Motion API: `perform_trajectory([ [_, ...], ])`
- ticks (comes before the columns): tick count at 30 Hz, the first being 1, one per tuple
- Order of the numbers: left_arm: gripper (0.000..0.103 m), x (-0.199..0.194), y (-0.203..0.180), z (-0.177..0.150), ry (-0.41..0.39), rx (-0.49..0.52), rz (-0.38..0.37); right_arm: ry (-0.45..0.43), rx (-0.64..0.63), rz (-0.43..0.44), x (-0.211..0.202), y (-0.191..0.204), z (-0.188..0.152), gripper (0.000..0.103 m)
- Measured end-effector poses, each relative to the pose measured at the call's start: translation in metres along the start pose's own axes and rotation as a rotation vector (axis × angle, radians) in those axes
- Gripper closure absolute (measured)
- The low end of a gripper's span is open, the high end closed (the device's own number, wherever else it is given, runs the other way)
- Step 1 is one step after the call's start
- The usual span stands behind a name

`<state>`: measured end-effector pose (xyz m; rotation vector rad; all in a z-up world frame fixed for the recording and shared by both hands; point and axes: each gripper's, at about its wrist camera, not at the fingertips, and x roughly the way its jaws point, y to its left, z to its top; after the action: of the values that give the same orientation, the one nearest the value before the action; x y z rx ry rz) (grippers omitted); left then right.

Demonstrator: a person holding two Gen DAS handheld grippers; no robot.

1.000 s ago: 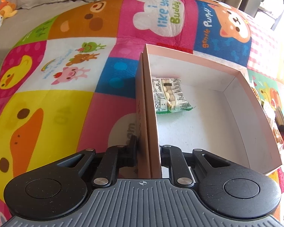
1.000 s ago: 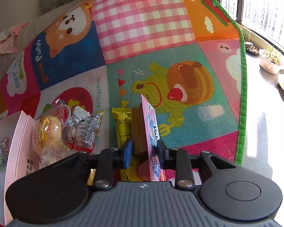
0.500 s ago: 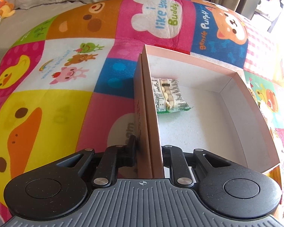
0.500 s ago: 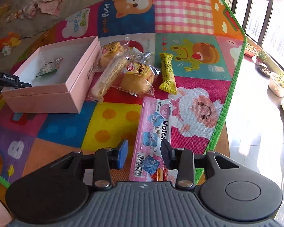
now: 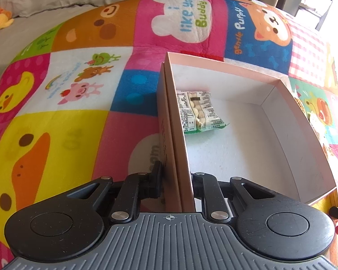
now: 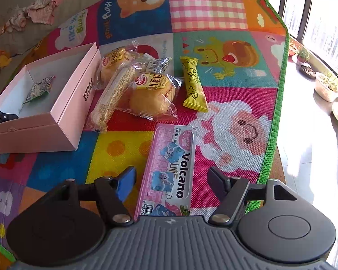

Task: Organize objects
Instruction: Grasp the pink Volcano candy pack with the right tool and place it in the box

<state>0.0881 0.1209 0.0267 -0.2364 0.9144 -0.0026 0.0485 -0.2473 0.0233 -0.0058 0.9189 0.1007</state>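
Note:
My left gripper (image 5: 176,175) is shut on the near left wall of the open pink box (image 5: 225,66), one finger inside and one outside. A green-and-white snack packet (image 5: 200,112) lies inside the box against that wall. In the right wrist view the box (image 6: 74,103) sits at the left with the packet (image 6: 39,88) in it. My right gripper (image 6: 171,180) has its jaws opening; the pink Volcano packet (image 6: 171,155) lies flat on the play mat between the fingers, and neither pad touches it.
Beside the box lie two wrapped buns (image 6: 151,92), a sesame bar (image 6: 112,94), a small silver packet (image 6: 157,64) and a yellow bar (image 6: 193,85). The mat's green edge (image 6: 275,121) borders bare floor with plant pots (image 6: 326,85). Clothes (image 6: 40,11) lie at the back left.
The right gripper pulled back from the snacks and let go of the pink packet, which stood on edge between shut jaws and now lies flat. The left gripper kept its grip on the box.

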Motion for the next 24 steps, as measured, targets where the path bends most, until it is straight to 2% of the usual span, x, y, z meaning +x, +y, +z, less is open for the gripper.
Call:
perform_trajectory([
  [1,0.084,0.000,0.000,0.000,0.001,0.006,0.001,0.004,-0.007,-0.004,-0.002,0.002,0.000,0.058],
  [2,0.084,0.000,0.000,0.000,0.000,0.010,0.001,0.022,-0.012,0.009,-0.004,0.004,-0.001,0.059],
  [7,0.084,0.000,0.001,-0.002,-0.009,0.009,-0.004,0.055,-0.057,0.118,-0.039,0.026,-0.009,0.059],
  [10,0.084,0.000,0.000,-0.003,-0.014,0.011,0.000,0.037,-0.104,0.193,-0.069,0.049,-0.003,0.059],
  [14,0.084,0.000,-0.001,-0.003,-0.011,0.018,0.001,-0.029,-0.160,0.301,-0.098,0.084,0.023,0.059],
  [17,0.084,0.000,0.000,-0.001,-0.004,0.021,0.000,-0.079,-0.191,0.369,-0.100,0.114,0.057,0.059],
  [20,0.084,0.001,0.003,0.000,0.003,0.010,-0.014,-0.132,-0.204,0.367,-0.090,0.142,0.086,0.059],
  [24,0.084,0.001,0.006,0.000,0.002,-0.003,-0.025,-0.159,-0.176,0.393,-0.060,0.169,0.112,0.057],
])
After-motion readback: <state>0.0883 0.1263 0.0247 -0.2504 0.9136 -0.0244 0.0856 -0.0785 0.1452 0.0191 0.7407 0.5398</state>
